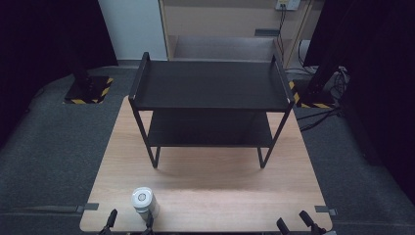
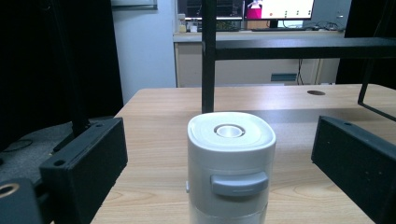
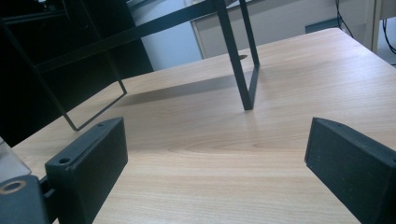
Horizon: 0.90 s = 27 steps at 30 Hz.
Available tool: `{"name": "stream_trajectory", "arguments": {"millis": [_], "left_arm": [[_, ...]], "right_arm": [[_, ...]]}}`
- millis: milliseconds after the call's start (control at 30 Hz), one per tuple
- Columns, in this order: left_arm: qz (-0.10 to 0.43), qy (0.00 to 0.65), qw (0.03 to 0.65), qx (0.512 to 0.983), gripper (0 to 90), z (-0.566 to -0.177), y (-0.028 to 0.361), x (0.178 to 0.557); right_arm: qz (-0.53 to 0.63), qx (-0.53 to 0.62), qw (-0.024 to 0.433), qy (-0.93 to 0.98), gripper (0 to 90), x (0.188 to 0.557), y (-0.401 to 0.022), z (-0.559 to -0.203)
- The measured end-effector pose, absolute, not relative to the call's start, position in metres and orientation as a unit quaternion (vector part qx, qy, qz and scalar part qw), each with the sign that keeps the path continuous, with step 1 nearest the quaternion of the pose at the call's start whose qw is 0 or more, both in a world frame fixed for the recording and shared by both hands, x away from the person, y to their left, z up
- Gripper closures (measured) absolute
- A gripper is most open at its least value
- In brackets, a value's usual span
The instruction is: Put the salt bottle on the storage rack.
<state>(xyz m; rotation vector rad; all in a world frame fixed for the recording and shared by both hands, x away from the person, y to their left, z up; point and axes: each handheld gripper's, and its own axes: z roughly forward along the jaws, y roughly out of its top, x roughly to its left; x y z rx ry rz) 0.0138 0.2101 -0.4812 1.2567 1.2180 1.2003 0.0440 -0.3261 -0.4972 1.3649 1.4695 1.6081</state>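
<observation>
A white canister (image 1: 143, 200) with a round metal centre in its lid and a grey latch stands upright near the table's front left edge. My left gripper (image 1: 130, 218) is open, one jaw on each side of the canister (image 2: 231, 158), and both jaws of this left gripper (image 2: 219, 126) stand clear of its wall. At the front right my right gripper (image 1: 293, 220) is open over bare wood with nothing between the jaws, as the right gripper view (image 3: 217, 126) also shows. A black two-tier rack (image 1: 210, 85) stands at mid-table with both shelves bare.
The wooden table (image 1: 210, 191) is ringed by dark grey floor mats. Two stand bases with yellow-black stripes (image 1: 88, 90) (image 1: 313, 95) sit on the floor behind it. The rack's thin legs (image 3: 245, 84) rise just ahead of the right gripper. A small hole (image 2: 316, 92) marks the tabletop.
</observation>
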Motion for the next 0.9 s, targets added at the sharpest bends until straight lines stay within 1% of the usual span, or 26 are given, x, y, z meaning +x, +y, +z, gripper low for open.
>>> {"name": "stream_trajectory", "arguments": {"millis": [433,667,900], "left_arm": [[0.492,0.504,0.486,0.518,2.0,-0.490,0.205,0.022],[0.486,0.504,0.486,0.524,2.4,-0.496,0.206,0.040],[0.484,0.504,0.484,0.526,5.5,-0.502,0.206,0.055]], "right_arm": [[0.599,0.513,0.276,0.549,6.0,0.044,-0.330,-0.502],[0.596,0.518,0.273,0.550,5.9,0.047,-0.330,-0.505],[0.589,0.528,0.269,0.550,5.9,0.049,-0.331,-0.509]]}}
